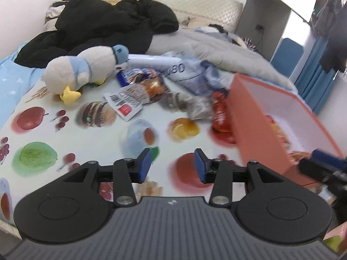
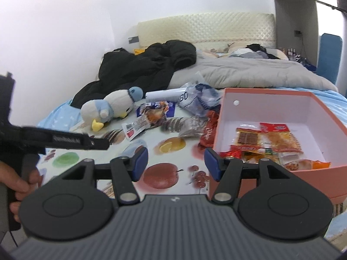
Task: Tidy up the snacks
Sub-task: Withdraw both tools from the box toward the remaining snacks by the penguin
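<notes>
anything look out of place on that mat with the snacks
The plush penguin lies tipped on its side among the loose snack packets. It is a toy, not a snack, and sits outside the orange box.

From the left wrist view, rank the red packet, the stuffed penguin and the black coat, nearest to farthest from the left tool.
1. Red packet, right, against the orange box.
2. Stuffed penguin, left, farther back.
3. Black coat, rear, by the headboard.

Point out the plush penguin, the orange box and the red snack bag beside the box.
plush penguin [image 2: 108, 109]: right wrist view, on its white body.
orange box [image 2: 308, 177]: right wrist view, near outer wall.
red snack bag [image 1: 220, 117]: left wrist view, middle of wrapper.
</notes>
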